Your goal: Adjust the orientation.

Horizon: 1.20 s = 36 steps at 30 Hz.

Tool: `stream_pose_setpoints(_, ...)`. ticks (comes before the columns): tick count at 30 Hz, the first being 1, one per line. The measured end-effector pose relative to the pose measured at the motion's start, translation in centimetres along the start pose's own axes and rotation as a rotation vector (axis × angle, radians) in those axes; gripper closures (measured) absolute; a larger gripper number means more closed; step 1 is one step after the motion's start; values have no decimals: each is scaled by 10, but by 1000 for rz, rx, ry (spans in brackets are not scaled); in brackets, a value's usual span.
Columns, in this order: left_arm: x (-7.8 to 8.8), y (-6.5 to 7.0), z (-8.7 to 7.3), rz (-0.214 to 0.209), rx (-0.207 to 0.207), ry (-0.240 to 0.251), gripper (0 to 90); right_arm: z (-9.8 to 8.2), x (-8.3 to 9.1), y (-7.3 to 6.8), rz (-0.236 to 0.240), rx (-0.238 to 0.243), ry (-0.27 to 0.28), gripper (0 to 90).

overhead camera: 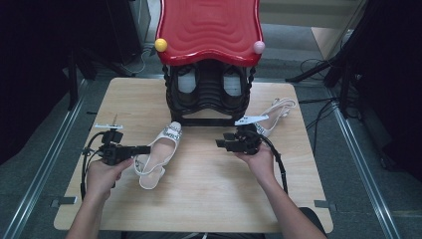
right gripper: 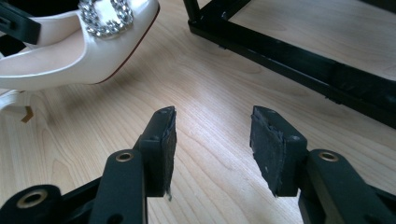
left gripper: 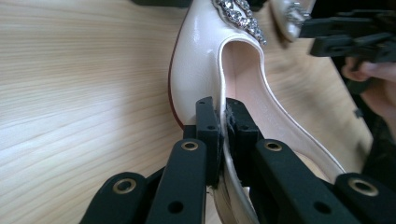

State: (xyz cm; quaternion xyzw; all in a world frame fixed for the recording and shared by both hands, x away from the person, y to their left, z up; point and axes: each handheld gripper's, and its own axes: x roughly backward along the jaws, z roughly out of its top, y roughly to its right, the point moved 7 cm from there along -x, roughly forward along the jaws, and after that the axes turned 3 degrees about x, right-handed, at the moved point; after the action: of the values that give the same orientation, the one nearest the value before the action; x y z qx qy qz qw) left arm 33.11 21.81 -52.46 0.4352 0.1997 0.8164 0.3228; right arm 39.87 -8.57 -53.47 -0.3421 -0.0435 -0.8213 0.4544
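Shoe [overhead camera: 160, 152] lies on bench [overhead camera: 209, 199], side wall clamped in left tongs [left gripper: 219, 116]. Right tongs [right gripper: 212, 140] gape empty near rack [overhead camera: 209, 97]. Step: moving shoe. Next probably needs a lift toward rack without slipping.

We seem to be in a lab or recording studio, not a home. Our small wooden bench [overhead camera: 209, 199] stands on grey carpet between metal floor rails [overhead camera: 45, 164]. Black curtains hang at nine and three o'clock, with tripod legs [overhead camera: 318, 69] and loose cables [overhead camera: 318, 134] at two o'clock.
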Motion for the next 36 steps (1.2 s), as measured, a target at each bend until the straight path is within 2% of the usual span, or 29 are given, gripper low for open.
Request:
stream_pose_setpoints(9,-21,22,-3,-36,-46,-47,863,-5,-2,-4,-3,6,-12,517)
stream_pose_setpoints(19,-55,43,-3,-84,-105,-116,862,-16,7,-4,-26,-11,-18,513)
stream_pose_setpoints(23,-69,52,-1,-109,-112,-130,861,-22,12,-4,-41,-19,-26,513)
stream_pose_setpoints(27,-80,56,2,-150,-92,-136,854,-29,19,-3,-60,-32,-15,513)
stream_pose_setpoints(32,-94,58,5,-116,-124,-149,850,-36,23,-1,-78,-54,-13,512)
stream_pose_setpoints(35,-101,53,4,-101,-123,-174,845,-39,21,-3,-85,-52,-23,512)
stream_pose_setpoints(36,-103,50,4,-84,-129,-182,840,-40,20,-4,-85,-50,-25,512)
